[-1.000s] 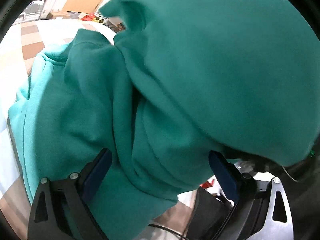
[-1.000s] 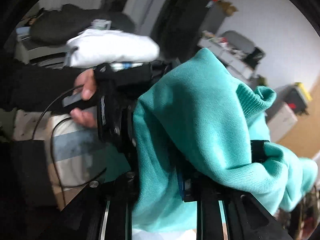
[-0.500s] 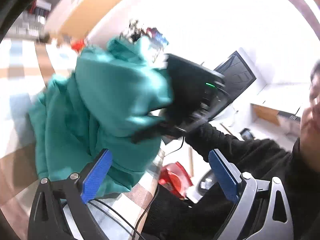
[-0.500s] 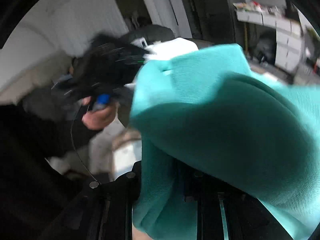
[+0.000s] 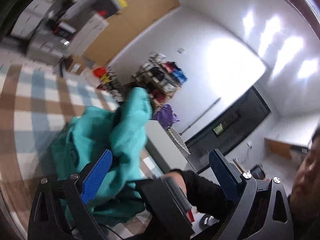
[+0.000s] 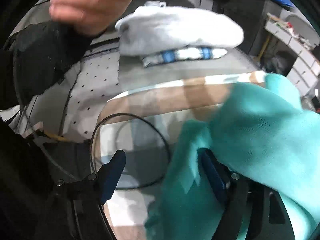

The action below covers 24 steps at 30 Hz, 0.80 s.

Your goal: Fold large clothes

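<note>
The teal sweatshirt lies in a crumpled heap on the checked tablecloth. My left gripper is open and lifted off it; cloth shows just past its left pad but nothing is pinched. In the right wrist view my right gripper points down at the table and its jaws are opening. The teal sweatshirt drapes over its right finger and hangs into part of the gap, with no pad pressing on it.
A stack of folded white clothes sits on a grey surface beyond the table edge. A black cable loops on the tablecloth under the right gripper. A hand hovers at the top. Shelves and boxes line the far wall.
The right gripper let go of the teal cloth, its jaws spreading as it tipped down. The left gripper pulled up and back from the garment, which dropped into a heap.
</note>
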### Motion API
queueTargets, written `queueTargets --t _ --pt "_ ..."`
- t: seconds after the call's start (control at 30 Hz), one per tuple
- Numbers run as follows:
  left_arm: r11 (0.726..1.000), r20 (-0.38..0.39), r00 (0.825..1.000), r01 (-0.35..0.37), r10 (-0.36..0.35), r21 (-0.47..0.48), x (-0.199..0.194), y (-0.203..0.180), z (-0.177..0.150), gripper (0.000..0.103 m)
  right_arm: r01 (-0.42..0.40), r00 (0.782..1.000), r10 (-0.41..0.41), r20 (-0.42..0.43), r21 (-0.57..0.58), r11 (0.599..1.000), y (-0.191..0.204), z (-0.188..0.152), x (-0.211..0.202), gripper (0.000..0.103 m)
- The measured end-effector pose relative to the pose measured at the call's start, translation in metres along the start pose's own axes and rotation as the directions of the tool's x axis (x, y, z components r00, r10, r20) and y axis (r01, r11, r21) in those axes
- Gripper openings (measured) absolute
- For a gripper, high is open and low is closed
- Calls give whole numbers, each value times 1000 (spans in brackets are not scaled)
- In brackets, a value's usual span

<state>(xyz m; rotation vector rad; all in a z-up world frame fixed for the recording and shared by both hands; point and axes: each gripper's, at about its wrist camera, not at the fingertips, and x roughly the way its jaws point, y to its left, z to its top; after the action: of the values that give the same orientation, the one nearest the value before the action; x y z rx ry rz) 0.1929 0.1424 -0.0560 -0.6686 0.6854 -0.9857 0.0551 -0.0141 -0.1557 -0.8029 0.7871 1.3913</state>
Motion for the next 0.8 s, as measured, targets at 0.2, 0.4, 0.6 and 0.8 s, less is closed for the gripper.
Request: queueTargets --t 0.2,0.4,0.6,0.8 --pt "999 -77 997 -23 20 -32 22 11 3 95 -123 986 101 132 172 977 -19 7 -13 70" --pt "987 -336 936 -61 108 147 88 -25 30 95 -39 987 8 159 194 980 -7 5 -15 73" --pt "872 -589 673 -186 448 452 198 -57 33 95 34 995 -52 87 195 980 -3 16 4 73" --pt "789 -608 523 -248 598 563 251 -20 17 77 66 994 -79 68 181 981 -2 18 11 73"
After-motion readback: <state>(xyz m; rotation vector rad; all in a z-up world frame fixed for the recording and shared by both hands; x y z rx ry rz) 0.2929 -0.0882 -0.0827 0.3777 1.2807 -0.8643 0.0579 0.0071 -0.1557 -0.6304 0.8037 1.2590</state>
